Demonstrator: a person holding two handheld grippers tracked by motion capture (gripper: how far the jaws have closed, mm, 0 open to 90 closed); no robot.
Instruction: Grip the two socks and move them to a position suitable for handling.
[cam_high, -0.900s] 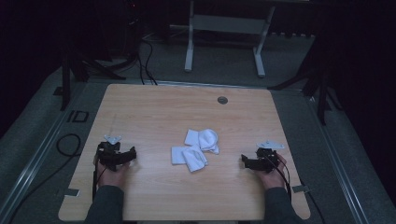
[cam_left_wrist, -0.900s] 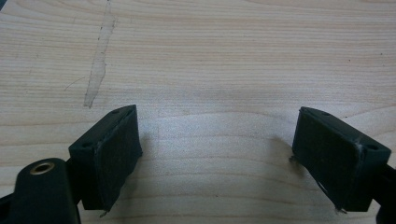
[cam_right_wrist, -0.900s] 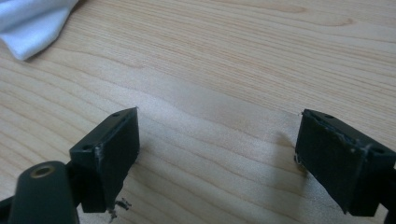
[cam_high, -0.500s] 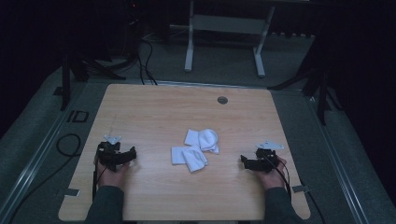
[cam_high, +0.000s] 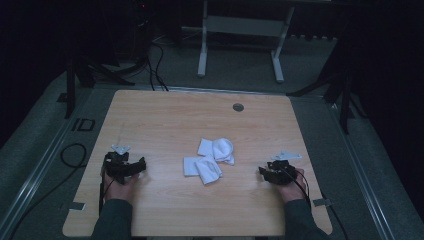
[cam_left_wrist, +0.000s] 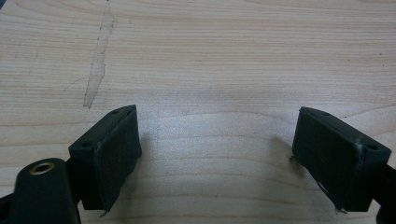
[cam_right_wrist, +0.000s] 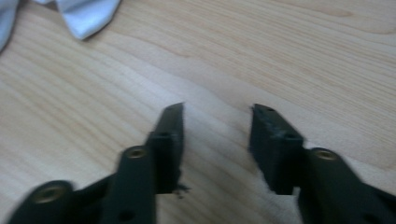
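two white socks (cam_high: 210, 160) lie in the middle of the wooden table (cam_high: 165, 115), one partly on top of the other. in the right gripper view a bit of white sock (cam_right_wrist: 88, 14) peeks in at the top left corner

the left hand-held gripper (cam_high: 137, 166) rests low on the table, well apart from the socks. its jaws are spread wide in the left gripper view (cam_left_wrist: 217, 158) and there is just bare wood between them. the right hand-held gripper (cam_high: 262, 172) sits on the other side of the socks, also apart from them. its jaws are partly spread (cam_right_wrist: 217, 135) with nothing between them

it looks like the job is to pick up the socks, and no sock is held yet. to do it well, each hand-held gripper should slide in toward the pile from its own side, staying low. the jaws should stay spread until some cloth is really between them, then squeeze. it is best to grab an edge or a corner of just one sock, so the two do not get dragged along in a lump. the right one may need to spread a bit more first

there is a dark mark on the floor by the left side of the table (cam_high: 82, 124) that looks like "id". i can not read any other words or brand names
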